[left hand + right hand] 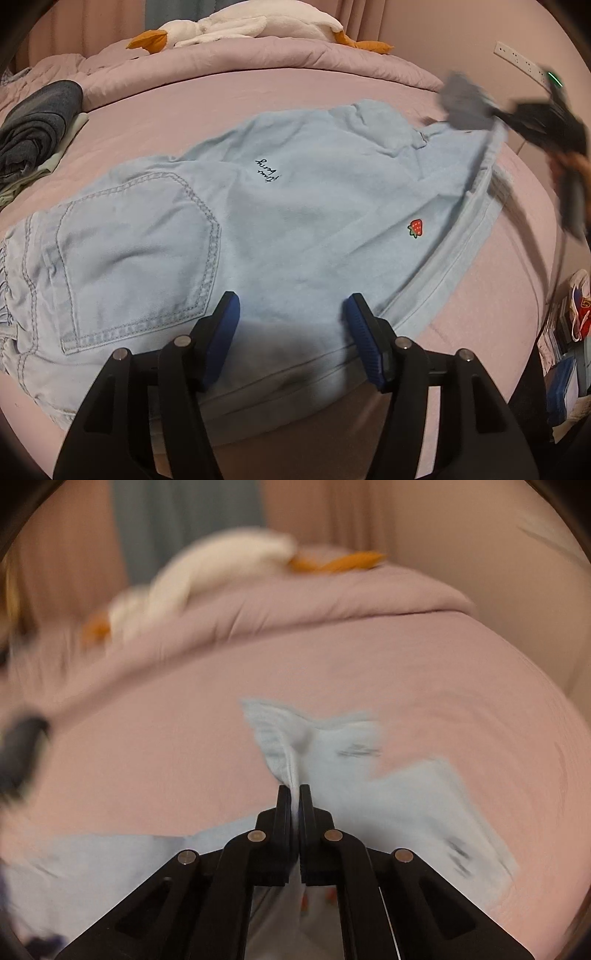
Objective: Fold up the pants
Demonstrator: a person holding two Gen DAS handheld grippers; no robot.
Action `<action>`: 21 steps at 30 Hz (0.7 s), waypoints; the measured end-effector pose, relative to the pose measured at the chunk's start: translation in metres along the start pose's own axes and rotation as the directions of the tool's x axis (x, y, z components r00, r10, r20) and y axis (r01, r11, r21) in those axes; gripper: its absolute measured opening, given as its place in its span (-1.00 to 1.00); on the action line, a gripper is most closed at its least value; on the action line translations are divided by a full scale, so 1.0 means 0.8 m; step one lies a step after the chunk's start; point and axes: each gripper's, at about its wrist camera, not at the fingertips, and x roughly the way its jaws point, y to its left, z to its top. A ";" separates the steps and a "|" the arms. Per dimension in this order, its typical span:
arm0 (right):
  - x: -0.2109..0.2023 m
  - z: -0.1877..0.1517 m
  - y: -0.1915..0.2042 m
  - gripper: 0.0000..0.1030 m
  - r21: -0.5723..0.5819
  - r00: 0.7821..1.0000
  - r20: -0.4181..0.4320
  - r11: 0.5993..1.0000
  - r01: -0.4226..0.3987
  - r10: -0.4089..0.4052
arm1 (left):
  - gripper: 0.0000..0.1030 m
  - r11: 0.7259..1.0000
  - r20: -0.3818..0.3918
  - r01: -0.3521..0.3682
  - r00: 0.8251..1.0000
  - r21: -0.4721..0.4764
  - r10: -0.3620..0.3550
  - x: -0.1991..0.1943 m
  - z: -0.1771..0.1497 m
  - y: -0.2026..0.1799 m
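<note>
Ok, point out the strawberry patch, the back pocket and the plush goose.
strawberry patch (pixel 416 228): left wrist view, on the red berry.
back pocket (pixel 136 258): left wrist view, middle of the pocket panel.
plush goose (pixel 236 26): left wrist view, on its white body.

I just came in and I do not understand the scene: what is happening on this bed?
A person is folding light blue denim pants on the pink bed. The right gripper is shut on a bunched edge of the fabric and is blurred. The left gripper is open above the near part of the pants.
</note>
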 end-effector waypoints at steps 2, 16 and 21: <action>-0.045 -0.021 -0.054 -0.95 0.137 0.995 0.076 0.988 -0.077 0.067 | 0.21 1.000 0.000 -0.001 1.000 -0.007 0.001 0.000 0.000 -0.001; -0.048 -0.154 -0.233 -0.38 0.588 0.964 0.098 0.767 -0.256 0.247 | 0.01 0.995 -0.012 -0.078 0.997 -0.054 0.078 -0.007 0.000 -0.001; -0.043 -0.144 -0.246 -0.38 0.623 0.969 0.109 0.745 -0.239 0.220 | -0.10 0.981 0.016 -0.033 0.999 -0.190 0.037 -0.050 -0.007 0.039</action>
